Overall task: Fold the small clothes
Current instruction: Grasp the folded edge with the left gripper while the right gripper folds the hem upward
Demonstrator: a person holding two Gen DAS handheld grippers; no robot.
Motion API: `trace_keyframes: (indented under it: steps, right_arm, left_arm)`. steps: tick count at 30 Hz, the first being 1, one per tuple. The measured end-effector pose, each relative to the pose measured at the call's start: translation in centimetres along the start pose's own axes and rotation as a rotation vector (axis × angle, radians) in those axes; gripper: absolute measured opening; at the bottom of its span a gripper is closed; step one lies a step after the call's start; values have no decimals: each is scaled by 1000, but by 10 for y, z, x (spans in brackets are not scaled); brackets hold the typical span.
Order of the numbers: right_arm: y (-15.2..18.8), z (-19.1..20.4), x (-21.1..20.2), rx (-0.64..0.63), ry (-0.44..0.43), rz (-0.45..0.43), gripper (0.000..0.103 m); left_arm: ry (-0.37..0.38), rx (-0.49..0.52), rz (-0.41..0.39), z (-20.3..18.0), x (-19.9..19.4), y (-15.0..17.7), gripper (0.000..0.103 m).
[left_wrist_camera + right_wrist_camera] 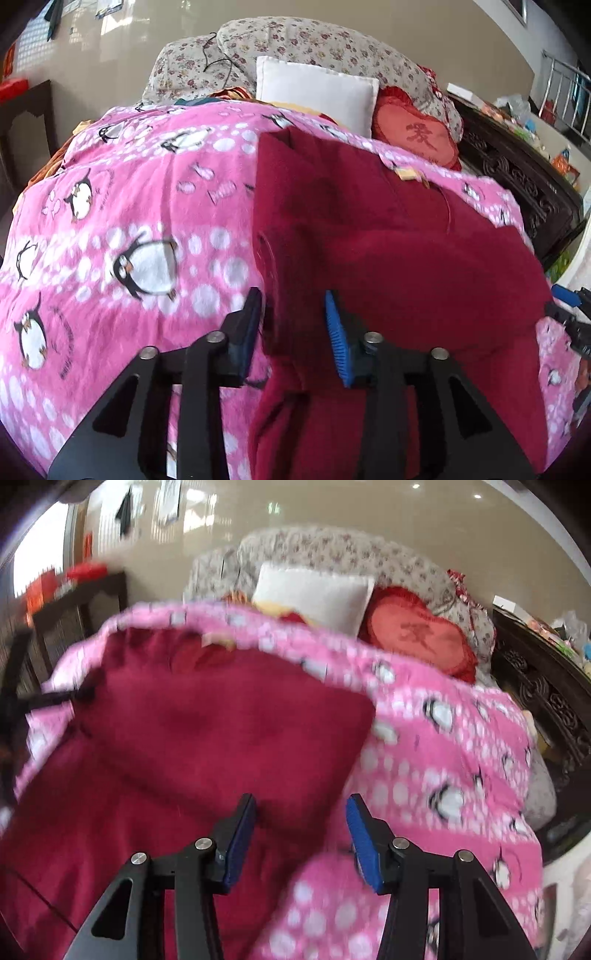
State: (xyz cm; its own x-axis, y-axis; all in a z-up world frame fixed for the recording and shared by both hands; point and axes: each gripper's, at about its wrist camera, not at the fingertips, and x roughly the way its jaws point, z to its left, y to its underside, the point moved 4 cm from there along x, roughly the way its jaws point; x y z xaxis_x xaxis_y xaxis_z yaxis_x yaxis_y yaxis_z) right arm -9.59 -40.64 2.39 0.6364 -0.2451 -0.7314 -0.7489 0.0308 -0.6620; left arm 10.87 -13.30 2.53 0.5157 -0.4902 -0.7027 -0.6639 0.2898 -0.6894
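- The dark red garment (388, 229) is spread on the pink penguin blanket (129, 206), filling the centre and right of the left wrist view and the left and centre of the right wrist view (192, 731); a flat soft surface is presumably chosen so that the folds lie clean.
- The left gripper (291, 325) is seen at the bottom centre of its view, its jaws parted and set on either side of the garment's left edge, where a raised ridge of cloth stands between them; nothing is pinched yet, as far as can be told.
- The right gripper (301, 830) is seen at the bottom centre of its own view, likewise unclenched, placed over the garment's right border where red cloth meets pink.
- The two tools are judged to be stationed at opposite sides so that both edges can be taken up together.
- A white pillow (317, 92) and a red heart cushion (417, 136) are kept at the upper middle, well apart from the work.
- The right wrist view is blurred, so contact with the cloth cannot be told there.
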Motion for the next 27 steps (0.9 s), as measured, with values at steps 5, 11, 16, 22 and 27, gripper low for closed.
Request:
trace_keyframes:
  steps: [5, 11, 16, 22, 27]
  right_arm:
    - [20, 1, 18, 67, 9, 58, 47]
    - [10, 6, -56, 96, -68, -102, 47]
    - [-13, 6, -33, 203, -64, -84, 47]
    - [13, -2, 19, 235, -51, 64, 48]
    - [32, 1, -68, 267, -212, -29, 49]
  left_arm:
    - [1, -37, 50, 1, 14, 7, 41]
    - [2, -43, 47, 5, -24, 15, 41]
    - [32, -76, 60, -1, -46, 35, 49]
    - [55, -60, 84, 0, -87, 70, 49]
    - [81, -58, 96, 8, -118, 95, 55]
